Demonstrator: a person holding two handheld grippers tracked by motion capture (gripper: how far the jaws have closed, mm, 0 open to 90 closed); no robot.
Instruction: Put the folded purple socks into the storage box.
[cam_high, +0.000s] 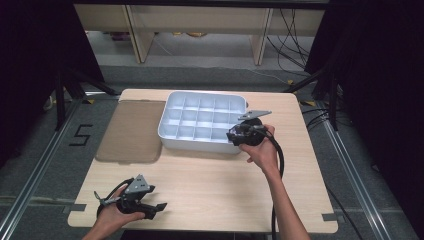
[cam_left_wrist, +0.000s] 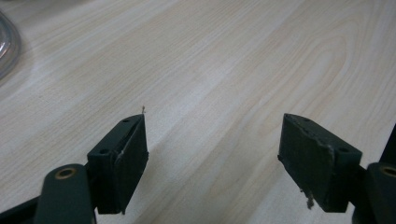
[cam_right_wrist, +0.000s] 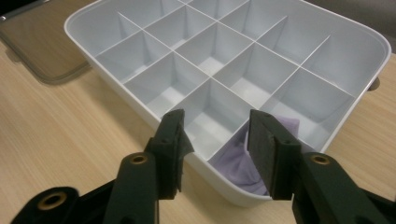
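Right now the white divided tray sits mid-table; its near right corner cell holds a lilac cloth, directly beneath the right gripper, whose half-open jaws grip nothing. Well apart, the left gripper gapes wide, empty, over bare wood.

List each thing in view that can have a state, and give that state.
divided tray: uncovered, lid off.
lid: flat on the table, left of the tray.
purple cloth: lying in a near corner compartment.
left gripper: open, empty, over bare table.
right gripper: open, above the tray's near edge.
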